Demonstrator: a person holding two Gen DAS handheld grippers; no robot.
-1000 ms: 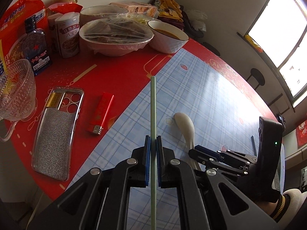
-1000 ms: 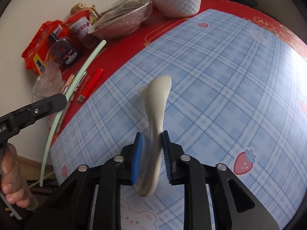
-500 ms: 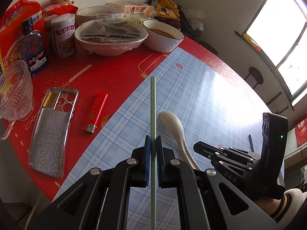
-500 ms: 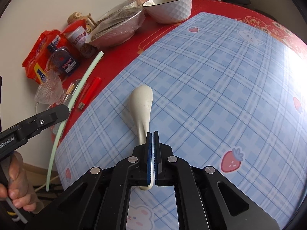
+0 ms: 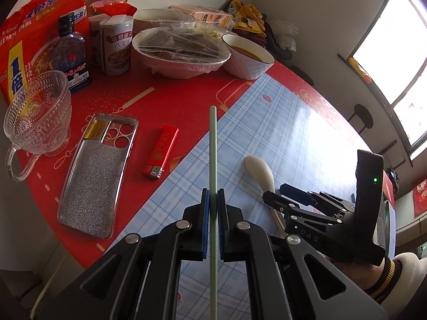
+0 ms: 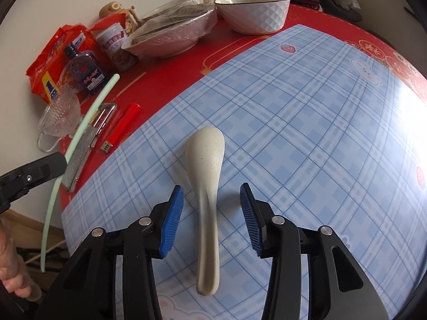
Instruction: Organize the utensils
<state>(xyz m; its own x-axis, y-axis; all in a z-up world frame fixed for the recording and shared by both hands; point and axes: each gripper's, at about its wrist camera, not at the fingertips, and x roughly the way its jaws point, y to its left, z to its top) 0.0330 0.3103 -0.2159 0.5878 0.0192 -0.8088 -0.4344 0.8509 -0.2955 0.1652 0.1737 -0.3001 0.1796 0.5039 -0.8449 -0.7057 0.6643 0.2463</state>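
A cream spoon (image 6: pixel 206 184) lies bowl-down on the blue plaid mat (image 6: pixel 307 122), its handle toward the camera. My right gripper (image 6: pixel 212 205) straddles the handle with its jaws opening, and the blue pads (image 6: pixel 172 220) stand clear of the spoon on both sides. In the left wrist view the same spoon (image 5: pixel 260 172) lies beside the right gripper (image 5: pixel 277 196). My left gripper (image 5: pixel 212 208) is shut on a pale green chopstick (image 5: pixel 213 160), which sticks out forward over the mat's edge and also runs back past the fingers. That chopstick (image 6: pixel 88 117) shows at the left of the right wrist view.
On the red tablecloth (image 5: pixel 160 101) lie a red lighter (image 5: pixel 160 152), a glittery phone case (image 5: pixel 98 168) and a glass cup (image 5: pixel 34 117). Behind stand a bottle (image 5: pixel 70 53), a can (image 5: pixel 116 46), a noodle packet (image 5: pixel 24 37), a wrapped dish (image 5: pixel 181 50) and a white bowl (image 5: pixel 248 57).
The right gripper closed on the spoon's handle half a second ago and has now spread its jaws, leaving the spoon flat on the mat. The left gripper keeps its hold on the chopstick.
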